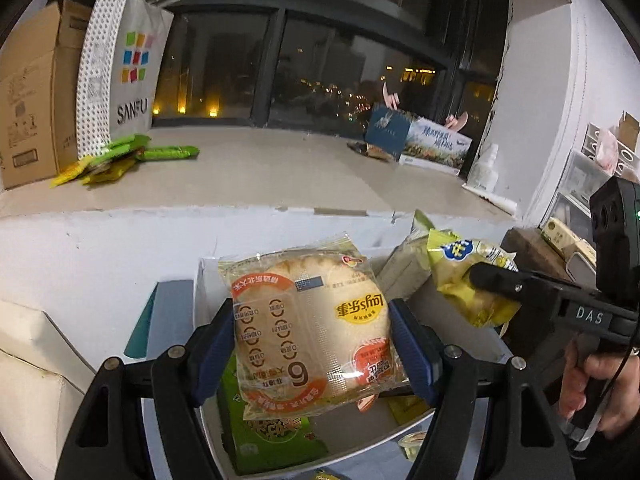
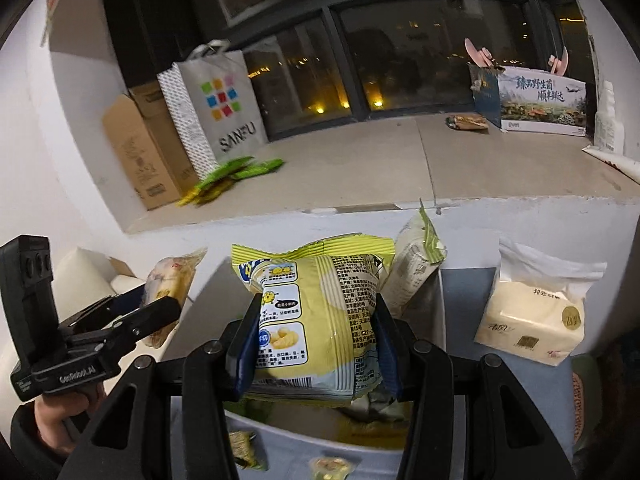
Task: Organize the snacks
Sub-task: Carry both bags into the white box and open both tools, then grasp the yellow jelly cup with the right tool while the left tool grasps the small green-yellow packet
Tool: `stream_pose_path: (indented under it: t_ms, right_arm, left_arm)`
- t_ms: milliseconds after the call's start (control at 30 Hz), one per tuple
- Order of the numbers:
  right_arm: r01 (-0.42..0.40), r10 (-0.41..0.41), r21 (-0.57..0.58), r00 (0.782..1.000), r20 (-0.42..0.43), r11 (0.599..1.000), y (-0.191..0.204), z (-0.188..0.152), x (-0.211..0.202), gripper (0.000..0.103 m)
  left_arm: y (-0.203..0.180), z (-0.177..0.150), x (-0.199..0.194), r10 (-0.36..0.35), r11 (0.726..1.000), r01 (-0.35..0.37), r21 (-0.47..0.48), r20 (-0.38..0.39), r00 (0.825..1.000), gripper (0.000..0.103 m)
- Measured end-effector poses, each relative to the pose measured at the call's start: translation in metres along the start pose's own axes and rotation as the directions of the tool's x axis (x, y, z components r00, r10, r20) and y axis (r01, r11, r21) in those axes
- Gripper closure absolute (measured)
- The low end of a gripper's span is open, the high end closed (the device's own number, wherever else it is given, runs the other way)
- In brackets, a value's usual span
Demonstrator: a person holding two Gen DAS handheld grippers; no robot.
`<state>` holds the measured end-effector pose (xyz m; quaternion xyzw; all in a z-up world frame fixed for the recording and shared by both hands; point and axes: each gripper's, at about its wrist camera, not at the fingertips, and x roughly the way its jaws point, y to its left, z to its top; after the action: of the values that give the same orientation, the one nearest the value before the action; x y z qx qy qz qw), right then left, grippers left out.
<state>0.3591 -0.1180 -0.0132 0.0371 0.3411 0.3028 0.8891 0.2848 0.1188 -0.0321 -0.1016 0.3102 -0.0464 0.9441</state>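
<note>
We see two snack packs lifted above a white box (image 1: 208, 280) of mixed snacks that sits below a pale stone sill (image 1: 260, 168). The bread pack (image 1: 310, 332) is a round, soft bun sealed in clear, glossy film printed in orange and yellow. The left gripper (image 1: 312, 344) holds it with both blue ribbed pads pressed flat against its left and right edges, jaws roughly half open around the pack's width. The chip bag (image 2: 316, 320) is a puffed yellow foil pouch with a crimped top seam and printed panels. The right gripper (image 2: 316, 344) clamps it at mid-height, jaws narrower than the left pair, the foil bulging above and below the pads. Both packs hang clear of the box. On the sill, flat green sachets (image 1: 120, 156) lie beside a paper bag (image 1: 124, 68) and a cardboard carton (image 1: 32, 96). A soft tissue pack (image 2: 532, 316) rests right of the box.
</note>
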Motion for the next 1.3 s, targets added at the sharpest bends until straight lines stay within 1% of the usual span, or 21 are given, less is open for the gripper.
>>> stream_pose_path:
  t_ms: [33, 67, 100, 133, 167, 200, 300, 367, 533, 633, 733, 767, 867, 967, 1000, 1067, 1100, 1167, 1300]
  right_arm:
    - [0.000, 0.000, 0.004, 1.000, -0.006, 1.000, -0.002, 0.001, 0.002, 0.049]
    - [-0.004, 0.004, 0.010, 1.000, -0.013, 1.000, -0.004, 0.001, 0.004, 0.047]
    - [-0.014, 0.015, 0.018, 0.999, -0.029, 1.000, -0.007, 0.002, 0.008, 0.041]
    - [-0.010, 0.011, 0.024, 0.999, -0.040, 1.000, -0.010, 0.003, 0.011, 0.032]
    - [0.001, 0.000, 0.022, 0.999, -0.042, 1.000, -0.012, 0.003, 0.011, 0.008]
    - [0.016, -0.015, 0.016, 1.000, -0.020, 1.000, -0.015, 0.003, 0.008, 0.000]
    - [0.021, -0.021, 0.000, 1.000, 0.005, 1.000, -0.017, 0.001, -0.003, 0.000]
    - [0.023, -0.023, -0.019, 1.000, 0.019, 1.000, -0.015, 0.000, -0.010, 0.000]
    - [0.061, -0.056, -0.116, 0.997, 0.045, 0.991, -0.001, -0.002, -0.025, 0.000]
    - [0.057, -0.048, -0.149, 0.997, 0.060, 0.987, 0.006, -0.006, -0.037, 0.000]
    - [0.033, -0.017, -0.186, 0.996, 0.085, 0.982, 0.012, -0.018, -0.058, 0.000]
    - [0.028, -0.011, -0.196, 0.996, 0.088, 0.980, 0.014, -0.023, -0.063, 0.000]
    - [0.012, 0.010, -0.226, 0.996, 0.093, 0.974, 0.017, -0.046, -0.085, 0.000]
    - [-0.006, 0.028, -0.224, 0.995, 0.099, 0.975, 0.018, -0.067, -0.106, 0.000]
    - [-0.025, 0.048, -0.218, 0.994, 0.103, 0.976, 0.016, -0.080, -0.116, 0.000]
    - [-0.032, 0.056, -0.210, 0.993, 0.106, 0.977, 0.015, -0.098, -0.129, 0.000]
    - [-0.035, 0.057, -0.199, 0.992, 0.109, 0.979, 0.012, -0.114, -0.138, 0.000]
    - [-0.030, 0.051, -0.179, 0.993, 0.110, 0.983, 0.008, -0.138, -0.150, 0.000]
    - [-0.020, 0.032, -0.111, 0.994, 0.104, 0.994, -0.002, -0.177, -0.164, 0.000]
  left_arm:
    - [0.003, -0.001, 0.005, -0.017, 1.000, 0.017, -0.012, -0.033, 0.999, 0.020]
    - [0.006, -0.001, 0.011, -0.012, 1.000, 0.011, -0.023, -0.071, 0.997, 0.013]
    - [0.007, -0.002, 0.014, 0.012, 0.999, -0.015, -0.029, -0.091, 0.996, 0.000]
    - [0.010, -0.005, 0.015, 0.035, 0.999, -0.039, -0.034, -0.091, 0.995, 0.000]
    - [0.012, -0.006, 0.013, 0.041, 0.998, -0.044, -0.039, -0.082, 0.996, 0.000]
    - [0.014, -0.007, 0.010, 0.041, 0.998, -0.045, -0.048, -0.074, 0.996, 0.000]
    - [0.014, -0.009, 0.002, 0.035, 0.998, -0.038, -0.051, -0.061, 0.998, 0.000]
    - [0.008, -0.009, -0.004, 0.048, 0.999, -0.049, -0.022, -0.047, 0.998, 0.000]
    - [-0.009, -0.008, -0.021, 0.053, 0.998, -0.052, 0.027, -0.022, 0.998, 0.000]
    - [-0.020, -0.017, -0.044, 0.032, 0.998, -0.033, 0.051, 0.024, 0.999, 0.000]
    - [-0.034, -0.037, -0.068, 0.025, 0.995, -0.031, 0.092, 0.072, 0.997, 0.000]
    - [-0.038, -0.045, -0.075, 0.029, 0.995, -0.036, 0.097, 0.078, 0.997, 0.000]
    - [-0.048, -0.069, -0.097, 0.006, 0.995, -0.016, 0.094, 0.102, 0.995, 0.000]
    - [-0.057, -0.094, -0.118, -0.019, 0.997, 0.009, 0.083, 0.122, 0.992, 0.000]
    - [-0.060, -0.104, -0.123, -0.015, 0.996, 0.004, 0.085, 0.127, 0.992, 0.000]
    - [-0.065, -0.124, -0.135, 0.004, 0.997, -0.015, 0.078, 0.135, 0.991, 0.000]
    - [-0.067, -0.135, -0.141, 0.002, 0.998, -0.010, 0.065, 0.129, 0.992, 0.000]
    - [-0.069, -0.155, -0.152, -0.015, 0.999, 0.010, 0.039, 0.126, 0.992, 0.000]
    - [-0.080, -0.182, -0.163, 0.008, 1.000, -0.009, 0.008, 0.111, 0.994, 0.000]
